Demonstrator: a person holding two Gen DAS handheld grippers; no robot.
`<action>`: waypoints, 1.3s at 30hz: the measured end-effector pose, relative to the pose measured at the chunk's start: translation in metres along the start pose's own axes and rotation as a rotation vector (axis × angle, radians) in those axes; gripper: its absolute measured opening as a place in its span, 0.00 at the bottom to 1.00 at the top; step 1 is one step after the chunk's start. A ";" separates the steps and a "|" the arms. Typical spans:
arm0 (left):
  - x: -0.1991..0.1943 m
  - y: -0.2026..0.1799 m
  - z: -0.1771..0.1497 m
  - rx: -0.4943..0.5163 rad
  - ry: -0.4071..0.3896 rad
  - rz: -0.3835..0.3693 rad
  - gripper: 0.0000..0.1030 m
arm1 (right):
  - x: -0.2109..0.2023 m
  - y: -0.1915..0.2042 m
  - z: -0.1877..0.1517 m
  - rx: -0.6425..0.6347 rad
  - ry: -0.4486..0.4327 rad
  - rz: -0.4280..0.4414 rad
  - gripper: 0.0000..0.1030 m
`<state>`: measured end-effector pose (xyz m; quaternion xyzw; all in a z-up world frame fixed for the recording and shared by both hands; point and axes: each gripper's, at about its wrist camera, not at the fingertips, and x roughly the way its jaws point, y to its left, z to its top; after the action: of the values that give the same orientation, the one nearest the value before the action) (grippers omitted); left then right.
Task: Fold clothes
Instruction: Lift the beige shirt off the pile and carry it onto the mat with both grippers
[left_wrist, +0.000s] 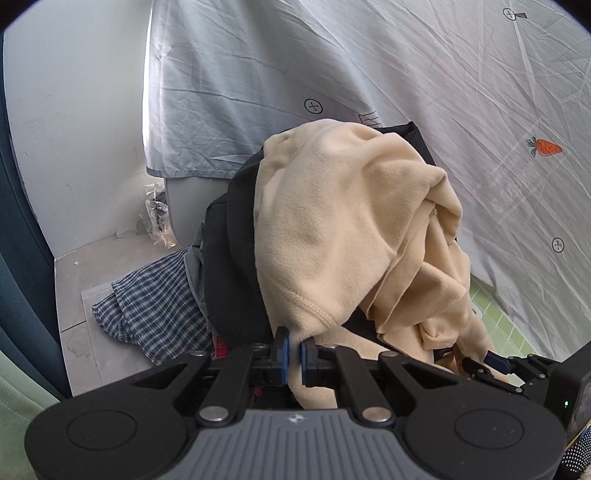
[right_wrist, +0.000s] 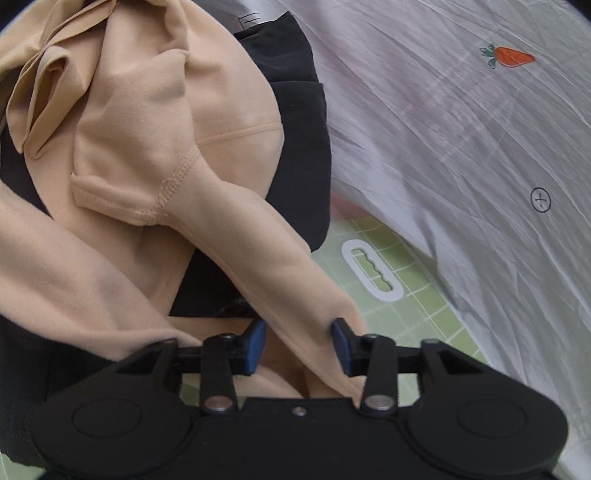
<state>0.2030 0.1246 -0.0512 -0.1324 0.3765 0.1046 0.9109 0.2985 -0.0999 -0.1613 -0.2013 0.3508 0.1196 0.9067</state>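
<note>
**Fleece garment gripped at two points**

The left gripper (left_wrist: 294, 356) pinches a stitched hem of the soft beige fleece garment (left_wrist: 343, 221), blue pads nearly together. The right gripper (right_wrist: 298, 345) stands wide, a tubular sleeve lying between its fingers. The fleece drapes over dark smooth clothing (right_wrist: 299, 122), beside the creased white sheet (right_wrist: 461, 147).

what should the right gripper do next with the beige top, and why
Probably close the right gripper: its fingers stand open with a sleeve of the beige top lying between them, while the left gripper is already shut on the hem.
</note>
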 end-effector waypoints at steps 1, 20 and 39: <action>0.000 -0.001 0.000 0.004 -0.001 0.001 0.06 | 0.002 -0.001 0.001 0.018 -0.002 -0.004 0.13; -0.047 -0.065 -0.031 0.108 0.014 -0.185 0.06 | -0.146 -0.133 -0.155 0.429 -0.023 -0.453 0.07; -0.147 -0.251 -0.213 0.332 0.256 -0.482 0.06 | -0.387 -0.248 -0.422 0.752 0.181 -0.852 0.06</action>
<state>0.0336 -0.1940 -0.0512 -0.0796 0.4578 -0.1946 0.8639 -0.1413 -0.5398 -0.1107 0.0022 0.3334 -0.4069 0.8505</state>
